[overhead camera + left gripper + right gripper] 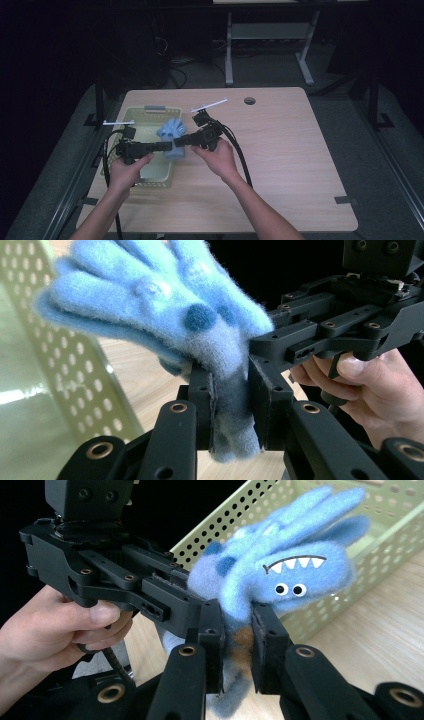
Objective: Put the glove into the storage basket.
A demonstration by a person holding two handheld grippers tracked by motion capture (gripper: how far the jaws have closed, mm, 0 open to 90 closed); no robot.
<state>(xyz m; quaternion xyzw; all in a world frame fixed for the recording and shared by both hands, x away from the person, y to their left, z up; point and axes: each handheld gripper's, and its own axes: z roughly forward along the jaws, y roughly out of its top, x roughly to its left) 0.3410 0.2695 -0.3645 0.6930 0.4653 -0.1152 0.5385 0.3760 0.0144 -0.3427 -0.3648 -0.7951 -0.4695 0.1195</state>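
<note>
Left of centre in the high view, both the left gripper [167, 146] and the right gripper [181, 141] are clamping the blue glove [171, 134] above the green basket's [131, 112] right rim, so any handover probably needs one grip easing first.

From my remote station: pale wood-grain desk [290, 150] under dim light, round cable hole [249, 101] near far edge. Dark tape tab [346, 200] on right near corner, another [87, 201] on left. Grey carpeted floor [350, 115] around. Behind desk I make out white metal legs of second desk [229, 50], tangle of black cables [175, 70] beside them.
</note>
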